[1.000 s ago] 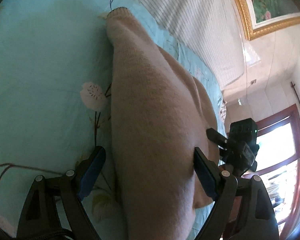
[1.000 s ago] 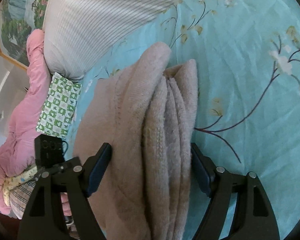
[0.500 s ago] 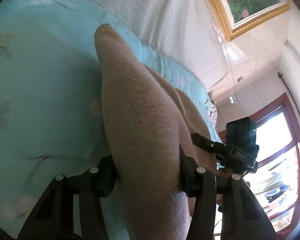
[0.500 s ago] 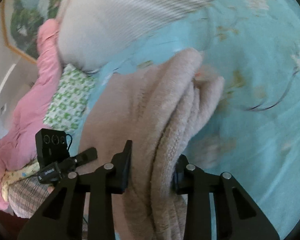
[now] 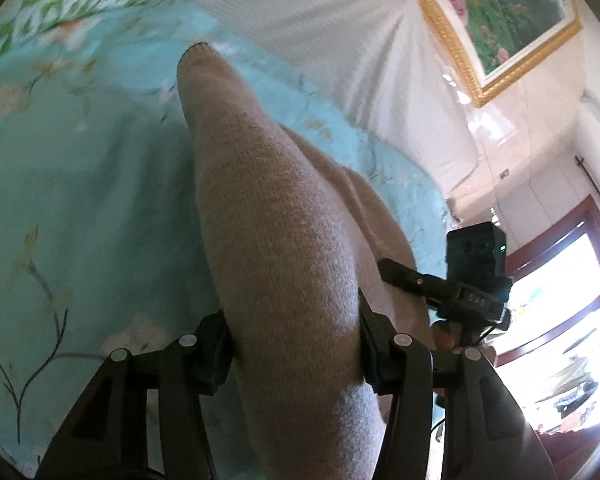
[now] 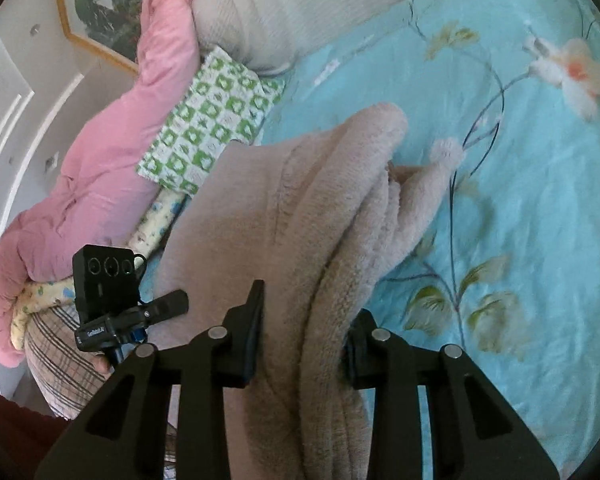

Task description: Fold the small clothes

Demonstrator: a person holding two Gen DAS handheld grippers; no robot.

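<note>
- The sweater (image 5: 276, 240) is a beige knit, bunched between my two grippers and stretched over the sheet (image 5: 80, 200)
- In my left view it runs from the bottom centre up toward 11 o'clock, ending in a rounded cuff (image 5: 198, 54) near the sheet's far edge
- In my right view the sweater (image 6: 300, 220) shows several stacked folds, its far end reaching toward 1 o'clock; I cannot tell whether that end touches the sheet
- My left gripper (image 5: 294, 356) is clamped on the sweater, both pads pressing into the knit
- My right gripper (image 6: 302, 340) is also clenched on the sweater, the folded thickness squeezed between its pads
- From the left view the right gripper's camera (image 5: 476, 276) sits at 3 o'clock, just beside the fabric; from the right view the left one's camera (image 6: 106, 284) sits at 9 o'clock
- The sheet is turquoise with printed blossoms and twigs
- A striped pillow (image 6: 300, 12) lies at 12 o'clock in the right view, a green checked cloth (image 6: 208, 124) just below it, a pink quilt (image 6: 100, 152) at 10 o'clock
- A gilt-framed painting (image 5: 492, 16) hangs at 1 o'clock in the left view, a window (image 5: 560, 320) at 4 o'clock
</note>
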